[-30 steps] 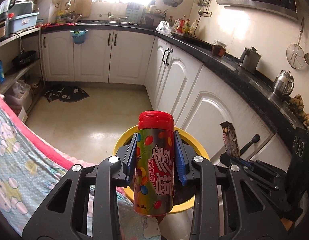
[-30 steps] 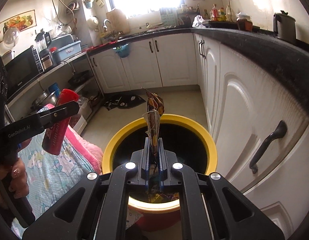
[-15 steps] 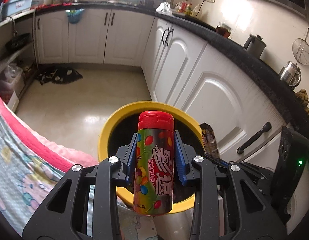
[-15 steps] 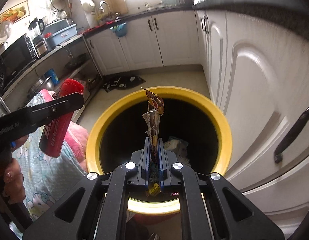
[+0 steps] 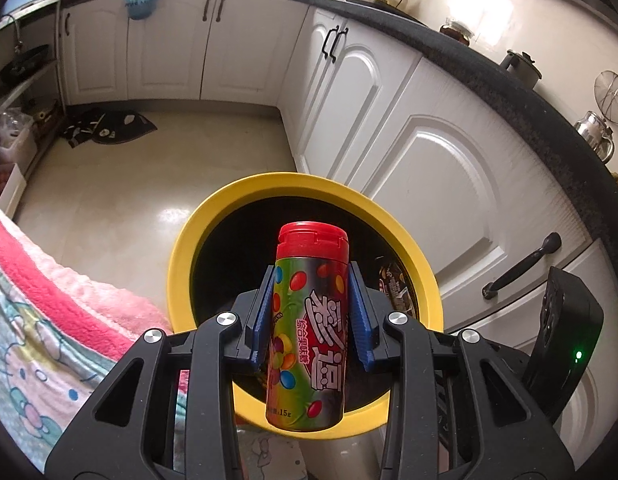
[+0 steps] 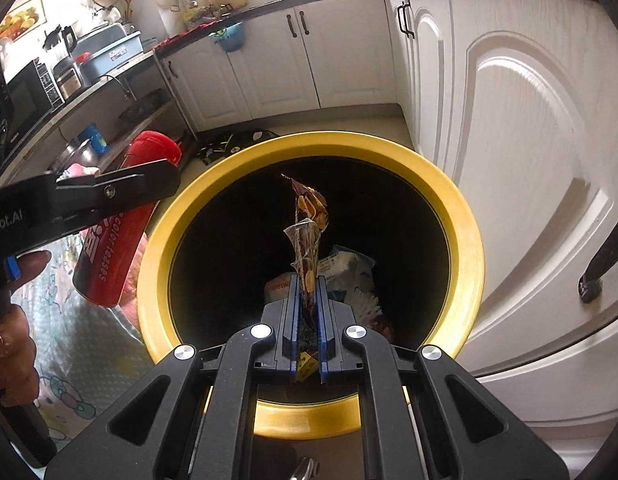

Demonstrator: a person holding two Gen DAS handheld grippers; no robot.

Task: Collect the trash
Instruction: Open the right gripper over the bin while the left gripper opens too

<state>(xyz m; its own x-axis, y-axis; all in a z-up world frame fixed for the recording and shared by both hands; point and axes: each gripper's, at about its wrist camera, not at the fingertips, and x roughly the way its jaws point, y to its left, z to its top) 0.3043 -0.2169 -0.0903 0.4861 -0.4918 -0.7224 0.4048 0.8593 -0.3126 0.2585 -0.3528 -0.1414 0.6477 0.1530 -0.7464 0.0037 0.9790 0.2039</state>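
My left gripper [image 5: 312,276] is shut on a candy tube [image 5: 309,320] with a red cap and a colourful label, held upright over the mouth of the yellow-rimmed bin [image 5: 181,256]. My right gripper [image 6: 307,280] is shut on a crumpled snack wrapper [image 6: 307,232], which sticks up above the dark opening of the bin [image 6: 465,224]. In the right wrist view the left gripper [image 6: 165,178] and the candy tube [image 6: 113,252] hang at the bin's left edge. The wrapper [image 5: 395,286] also shows at the bin's right side. A white bag [image 6: 349,268] lies inside the bin.
White cabinet doors [image 5: 441,168] with black handles [image 5: 521,272] stand close on the right of the bin. A pink and patterned blanket [image 5: 49,320] lies at the left. A dark mat [image 5: 105,128] rests on the tiled floor [image 5: 129,200]. A hand [image 6: 9,344] grips the left tool.
Both grippers have sunk and tipped down toward the bin, which now looks larger and shows its inside. The tube and the wrapper stay gripped.
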